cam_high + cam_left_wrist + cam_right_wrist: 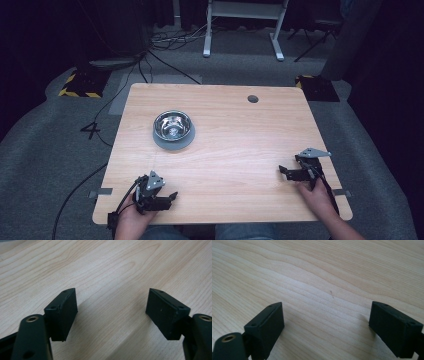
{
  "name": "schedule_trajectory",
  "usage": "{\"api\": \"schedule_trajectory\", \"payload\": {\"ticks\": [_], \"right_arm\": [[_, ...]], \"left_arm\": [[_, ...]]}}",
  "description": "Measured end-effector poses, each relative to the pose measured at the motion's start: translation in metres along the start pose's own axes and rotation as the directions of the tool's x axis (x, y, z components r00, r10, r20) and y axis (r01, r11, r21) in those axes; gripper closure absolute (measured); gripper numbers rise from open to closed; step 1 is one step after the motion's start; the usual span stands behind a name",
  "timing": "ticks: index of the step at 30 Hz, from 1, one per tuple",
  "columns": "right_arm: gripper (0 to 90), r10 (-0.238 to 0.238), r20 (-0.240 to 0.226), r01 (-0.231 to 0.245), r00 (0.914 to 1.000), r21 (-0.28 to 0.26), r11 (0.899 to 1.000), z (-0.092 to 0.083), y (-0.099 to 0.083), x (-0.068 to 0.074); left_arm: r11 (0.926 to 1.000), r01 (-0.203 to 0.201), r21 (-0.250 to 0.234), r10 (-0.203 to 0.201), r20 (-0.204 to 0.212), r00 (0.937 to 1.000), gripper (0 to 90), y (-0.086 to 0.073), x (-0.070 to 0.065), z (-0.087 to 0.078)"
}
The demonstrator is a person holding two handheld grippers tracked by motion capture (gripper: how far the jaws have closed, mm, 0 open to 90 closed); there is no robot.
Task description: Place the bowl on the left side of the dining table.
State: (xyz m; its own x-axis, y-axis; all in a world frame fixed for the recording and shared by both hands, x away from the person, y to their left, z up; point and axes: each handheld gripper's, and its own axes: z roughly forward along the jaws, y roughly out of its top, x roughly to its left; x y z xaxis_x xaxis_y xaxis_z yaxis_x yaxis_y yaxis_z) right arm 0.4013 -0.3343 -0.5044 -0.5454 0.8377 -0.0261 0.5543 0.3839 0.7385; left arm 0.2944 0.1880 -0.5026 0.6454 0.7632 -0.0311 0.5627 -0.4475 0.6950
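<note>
A shiny steel bowl (172, 125) sits on a round grey mat (173, 141) on the left half of the light wooden table (235, 145). My left gripper (172, 196) rests near the table's front left edge, held by a hand, pointing right. In the left gripper view this gripper (111, 311) is open, with bare wood between its jaws. My right gripper (281, 171) lies near the right edge, pointing left. It is open too (325, 326), nothing between its jaws. Both are far from the bowl.
A round cable hole (253, 98) marks the table's far right part. Grey carpet (50, 150) surrounds the table, with cables (165, 40) and a white desk frame (242, 30) behind it. Yellow-black striped blocks (80, 85) lie on the floor.
</note>
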Motion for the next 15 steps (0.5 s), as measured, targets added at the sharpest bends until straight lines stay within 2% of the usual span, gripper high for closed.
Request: {"api": "schedule_trajectory", "payload": {"ticks": [7, 9, 11, 15], "right_arm": [[12.5, -0.005, 0.004, 0.005, 1.0, 0.002, 1.0, 0.0, -0.0001, -0.0004], [12.6, -0.005, 0.004, 0.005, 1.0, 0.002, 1.0, 0.0, -0.0002, -0.0004], [12.6, -0.005, 0.004, 0.005, 1.0, 0.002, 1.0, 0.0, -0.0002, -0.0004], [12.6, -0.006, 0.004, 0.006, 1.0, 0.002, 1.0, -0.0001, -0.0001, -0.0004]], "left_arm": [[1.0, 0.001, -0.002, -0.001, -0.004, 1.0, 24.7, 0.0, -0.0003, 0.0001], [0.9999, 0.012, 0.002, -0.011, -0.027, 0.9996, 25.0, 0.0007, -0.0013, 0.0002], [0.9997, 0.025, -0.006, -0.025, -0.033, 0.9991, 25.0, 0.001, -0.002, 0.001], [0.9996, 0.027, -0.006, -0.027, -0.045, 0.9986, 25.0, 0.0015, -0.0019, 0.0013]]}}
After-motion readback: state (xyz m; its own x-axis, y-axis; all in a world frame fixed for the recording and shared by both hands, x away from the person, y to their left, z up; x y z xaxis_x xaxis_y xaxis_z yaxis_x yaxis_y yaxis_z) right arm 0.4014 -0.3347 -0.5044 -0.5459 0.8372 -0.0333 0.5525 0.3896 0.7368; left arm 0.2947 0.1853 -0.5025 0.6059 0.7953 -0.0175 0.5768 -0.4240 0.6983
